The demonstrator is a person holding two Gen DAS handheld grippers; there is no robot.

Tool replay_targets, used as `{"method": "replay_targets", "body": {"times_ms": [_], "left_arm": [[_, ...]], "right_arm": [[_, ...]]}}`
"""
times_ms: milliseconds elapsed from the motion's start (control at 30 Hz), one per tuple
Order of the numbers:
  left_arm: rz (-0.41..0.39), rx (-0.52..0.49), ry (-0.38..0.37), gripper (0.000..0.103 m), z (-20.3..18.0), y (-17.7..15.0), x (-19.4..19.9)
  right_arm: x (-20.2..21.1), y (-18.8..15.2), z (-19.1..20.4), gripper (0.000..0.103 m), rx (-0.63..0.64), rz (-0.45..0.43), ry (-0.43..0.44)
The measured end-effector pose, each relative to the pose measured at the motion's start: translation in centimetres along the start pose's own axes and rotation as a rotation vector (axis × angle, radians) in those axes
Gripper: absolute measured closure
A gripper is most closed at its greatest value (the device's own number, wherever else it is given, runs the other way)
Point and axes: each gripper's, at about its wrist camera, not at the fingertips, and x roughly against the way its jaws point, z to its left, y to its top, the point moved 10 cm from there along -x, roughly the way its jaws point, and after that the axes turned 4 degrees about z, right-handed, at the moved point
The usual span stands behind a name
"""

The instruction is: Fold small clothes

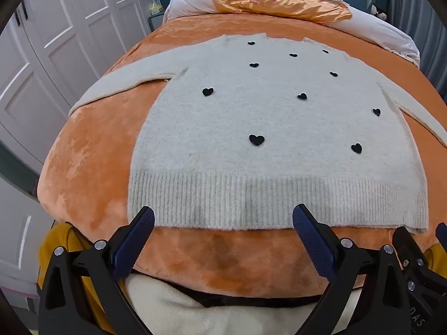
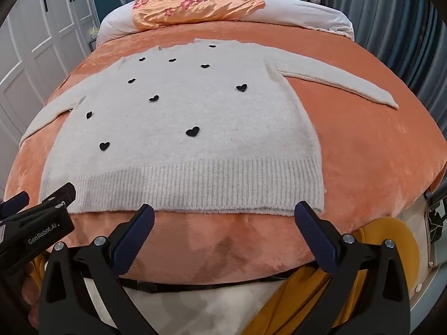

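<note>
Here we log a pale grey sweater (image 1: 251, 128) with small black hearts, spread flat and face up on the orange blanket (image 1: 89, 167) of a bed, both sleeves out to the sides and the ribbed hem (image 2: 195, 187) nearest us. Our left gripper (image 1: 223, 223) and right gripper (image 2: 223, 220) both hover just short of that hem, jaws spread wide, nothing held. We judge the knit to be light, soft and limp, with a fuzzy surface that should give the textured pads good friction, so slipping looks unlikely, though it may stretch or sag if we lift it by one point. The plush blanket underneath may cling and drag. We judge the best holds to be the left sleeve (image 1: 120, 83) and right sleeve (image 2: 343, 83) near their cuffs, or the two hem corners, pinching both layers together.
</note>
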Motion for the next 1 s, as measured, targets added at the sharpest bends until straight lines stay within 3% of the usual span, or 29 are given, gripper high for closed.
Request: {"method": "replay_targets", "body": {"times_ms": [1000], "left_arm": [[-0.010, -0.027, -0.007, 0.007, -1.4, -0.3, 0.8]], "right_arm": [[0.9, 0.6, 1.4, 0.005, 0.015, -0.025, -0.002]]}}
